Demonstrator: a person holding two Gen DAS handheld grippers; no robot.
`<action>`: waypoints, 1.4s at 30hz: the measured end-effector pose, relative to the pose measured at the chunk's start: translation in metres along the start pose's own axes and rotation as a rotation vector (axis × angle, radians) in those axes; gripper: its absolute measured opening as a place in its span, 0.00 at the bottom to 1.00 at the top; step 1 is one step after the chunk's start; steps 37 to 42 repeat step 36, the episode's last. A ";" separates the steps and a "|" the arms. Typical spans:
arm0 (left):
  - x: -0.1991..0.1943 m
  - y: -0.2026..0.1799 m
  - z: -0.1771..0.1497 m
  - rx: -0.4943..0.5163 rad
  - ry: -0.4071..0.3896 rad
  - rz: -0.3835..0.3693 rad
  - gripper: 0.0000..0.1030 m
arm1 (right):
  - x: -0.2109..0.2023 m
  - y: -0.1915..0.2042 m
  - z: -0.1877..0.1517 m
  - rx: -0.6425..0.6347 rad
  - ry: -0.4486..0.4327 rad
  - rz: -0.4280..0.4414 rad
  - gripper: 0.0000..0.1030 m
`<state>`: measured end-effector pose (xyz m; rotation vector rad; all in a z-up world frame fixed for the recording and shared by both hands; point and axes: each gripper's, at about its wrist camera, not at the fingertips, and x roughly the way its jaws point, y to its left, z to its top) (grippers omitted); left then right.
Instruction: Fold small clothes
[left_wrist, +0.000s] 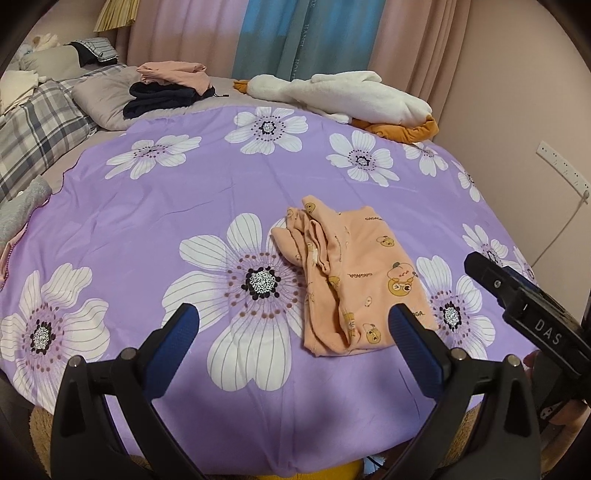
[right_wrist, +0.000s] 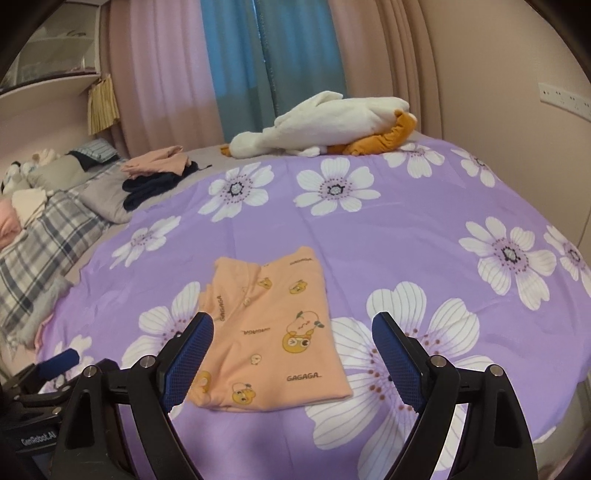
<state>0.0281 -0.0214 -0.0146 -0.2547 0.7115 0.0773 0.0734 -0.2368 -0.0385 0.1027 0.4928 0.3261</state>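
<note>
A small peach garment (left_wrist: 351, 273) with cartoon prints and "GAGAGA" lettering lies folded on the purple flowered sheet (left_wrist: 184, 206). Its left edge is bunched in layers. It also shows in the right wrist view (right_wrist: 266, 328), flat and roughly rectangular. My left gripper (left_wrist: 293, 325) is open and empty, hovering just near of the garment's near edge. My right gripper (right_wrist: 291, 332) is open and empty above the garment's near half. The right gripper's body shows at the right of the left wrist view (left_wrist: 532, 314).
A white and orange plush toy (left_wrist: 347, 96) lies at the far edge of the bed. A stack of pink and dark folded clothes (left_wrist: 170, 88) sits far left, beside grey pillows and a plaid blanket (left_wrist: 37, 129). A wall with a socket strip (left_wrist: 561, 166) is on the right.
</note>
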 end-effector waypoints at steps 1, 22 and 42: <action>-0.001 0.000 -0.001 0.001 -0.002 0.000 0.99 | 0.000 0.001 0.000 -0.002 0.004 0.000 0.85; -0.006 0.006 -0.002 -0.023 -0.016 -0.006 0.99 | 0.002 0.015 -0.005 -0.037 0.030 -0.017 0.85; -0.007 0.006 -0.002 -0.028 -0.015 -0.026 0.99 | 0.004 0.017 -0.008 -0.039 0.040 -0.024 0.85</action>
